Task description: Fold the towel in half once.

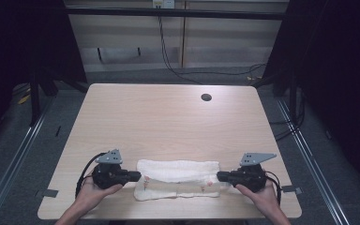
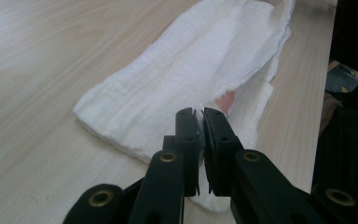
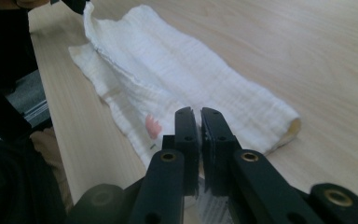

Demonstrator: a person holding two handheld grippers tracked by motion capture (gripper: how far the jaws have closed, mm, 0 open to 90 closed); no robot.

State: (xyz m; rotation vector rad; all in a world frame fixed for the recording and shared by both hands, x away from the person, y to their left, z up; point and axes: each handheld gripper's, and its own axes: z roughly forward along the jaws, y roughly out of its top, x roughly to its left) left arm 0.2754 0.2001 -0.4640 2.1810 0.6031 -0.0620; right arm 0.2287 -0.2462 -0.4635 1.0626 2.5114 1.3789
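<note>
Both grippers, left gripper (image 1: 137, 176) at nine o'clock, right gripper (image 1: 220, 176) at three, pinch the folded cloth (image 1: 178, 171) with jaws clamped; the person should lift evenly.

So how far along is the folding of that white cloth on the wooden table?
Done: the white cloth with small pink marks already lies doubled lengthwise into a long strip near the front edge of the light wooden table. In hand: the left gripper and right gripper each pinch one end of it. Left, probably: another fold, perhaps end to end.
</note>
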